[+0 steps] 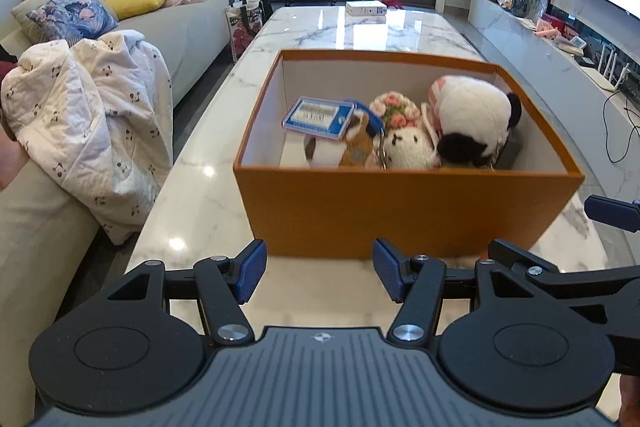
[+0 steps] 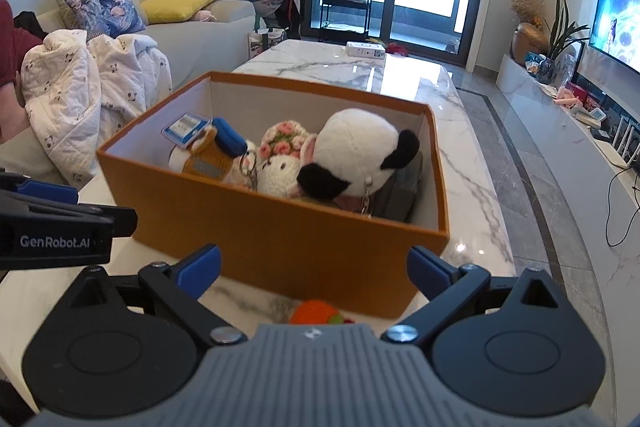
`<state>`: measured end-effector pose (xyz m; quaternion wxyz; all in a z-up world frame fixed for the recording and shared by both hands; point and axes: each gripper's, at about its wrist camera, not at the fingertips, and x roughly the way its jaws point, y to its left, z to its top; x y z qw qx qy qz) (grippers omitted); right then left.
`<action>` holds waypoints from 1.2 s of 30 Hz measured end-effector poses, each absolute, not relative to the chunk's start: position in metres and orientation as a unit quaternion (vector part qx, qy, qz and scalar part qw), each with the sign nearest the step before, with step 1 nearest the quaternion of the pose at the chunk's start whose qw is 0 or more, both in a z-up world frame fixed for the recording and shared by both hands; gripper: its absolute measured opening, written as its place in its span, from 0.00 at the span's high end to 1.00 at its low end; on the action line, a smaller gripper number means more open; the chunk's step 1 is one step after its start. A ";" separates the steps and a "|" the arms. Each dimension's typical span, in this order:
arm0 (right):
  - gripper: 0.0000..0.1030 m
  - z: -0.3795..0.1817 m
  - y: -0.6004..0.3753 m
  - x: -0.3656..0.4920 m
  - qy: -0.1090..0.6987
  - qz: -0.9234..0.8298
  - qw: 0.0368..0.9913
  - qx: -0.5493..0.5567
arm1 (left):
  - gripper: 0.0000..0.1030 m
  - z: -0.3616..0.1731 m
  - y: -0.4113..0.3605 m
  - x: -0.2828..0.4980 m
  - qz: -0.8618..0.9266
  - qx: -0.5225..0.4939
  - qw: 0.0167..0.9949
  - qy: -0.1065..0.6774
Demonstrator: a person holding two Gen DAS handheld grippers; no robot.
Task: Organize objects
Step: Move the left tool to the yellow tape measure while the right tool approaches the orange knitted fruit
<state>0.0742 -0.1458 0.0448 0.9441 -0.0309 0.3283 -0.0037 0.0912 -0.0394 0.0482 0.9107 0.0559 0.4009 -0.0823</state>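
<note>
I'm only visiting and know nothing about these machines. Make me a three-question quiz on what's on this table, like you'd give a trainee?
1. True or false: the orange box has its lid on.
2. Which toy is the biggest one in the box: A) the black-and-white plush, B) the flower-crowned plush, C) the blue card tag?
3. What small thing lies on the marble table outside the box, just before the right gripper?

Key
1. False: it is open on top.
2. A.
3. A small orange toy, partly hidden by the gripper's body.
</note>
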 end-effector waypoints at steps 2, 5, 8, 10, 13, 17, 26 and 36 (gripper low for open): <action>0.04 0.041 -0.146 0.068 0.331 -0.002 0.943 -0.030 | 0.33 0.043 -0.039 0.085 -0.083 0.058 0.908 0.406; 0.04 0.035 -0.147 0.059 0.338 0.000 0.941 -0.028 | 0.33 0.035 -0.039 0.075 -0.084 0.061 0.905 0.412; 0.04 0.030 -0.152 0.049 0.343 -0.005 0.939 -0.036 | 0.33 0.024 -0.040 0.065 -0.095 0.061 0.899 0.424; 0.04 0.028 -0.161 0.045 0.346 -0.014 0.937 -0.037 | 0.33 0.018 -0.044 0.059 -0.109 0.058 0.892 0.435; 0.03 0.026 -0.178 0.041 0.348 -0.029 0.937 -0.027 | 0.33 0.010 -0.055 0.051 -0.126 0.067 0.885 0.444; 0.04 0.024 -0.194 0.037 0.350 -0.039 0.936 -0.013 | 0.33 0.000 -0.074 0.046 -0.134 0.095 0.880 0.445; 0.04 0.018 -0.197 0.050 0.361 -0.028 0.932 -0.001 | 0.33 -0.014 -0.102 0.042 -0.166 0.081 0.873 0.451; 0.04 0.016 -0.203 0.056 0.364 -0.030 0.931 0.004 | 0.28 -0.028 -0.126 0.050 -0.187 0.076 0.874 0.442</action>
